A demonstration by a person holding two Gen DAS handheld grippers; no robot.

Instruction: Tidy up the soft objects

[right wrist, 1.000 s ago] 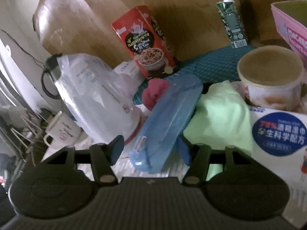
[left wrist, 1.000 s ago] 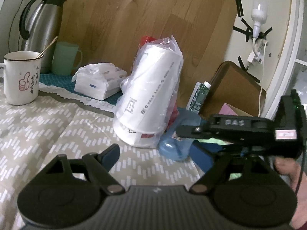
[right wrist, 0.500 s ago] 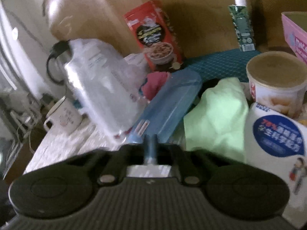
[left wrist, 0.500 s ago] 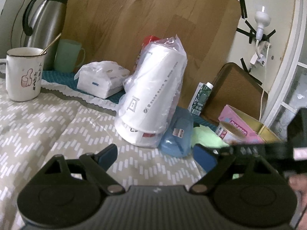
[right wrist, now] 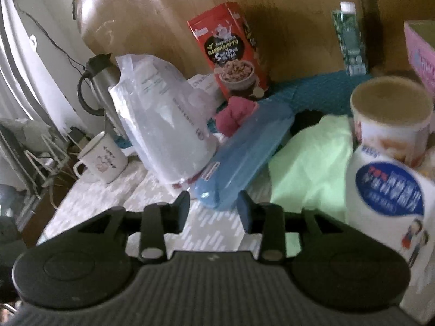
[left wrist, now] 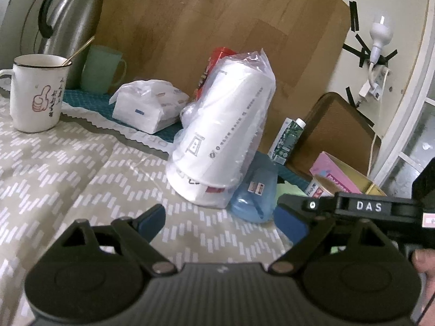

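Note:
A light green cloth [right wrist: 312,165] lies crumpled on the table between a blue plastic case [right wrist: 244,157] and a white tub [right wrist: 388,190]. A dark pink cloth [right wrist: 235,114] lies behind the case. My right gripper [right wrist: 213,207] is open and empty, just short of the case's near end. My left gripper [left wrist: 220,220] is open and empty over the patterned tablecloth [left wrist: 68,179], in front of a plastic bag of white paper cups [left wrist: 223,141]. The blue case [left wrist: 254,198] and a strip of the green cloth [left wrist: 288,190] also show in the left wrist view, where the right gripper's body crosses at right.
A white mug [left wrist: 35,92], green cup [left wrist: 102,68], steel thermos [left wrist: 70,19] and tissue pack [left wrist: 148,108] stand at the back left. A red cereal box [right wrist: 228,51], green carton [right wrist: 349,40], round tin [right wrist: 391,116] and pink box [left wrist: 337,174] crowd the back right.
My right gripper went from open to shut half a second ago and is open again now. It has shifted left in the left wrist view. The objects have not moved.

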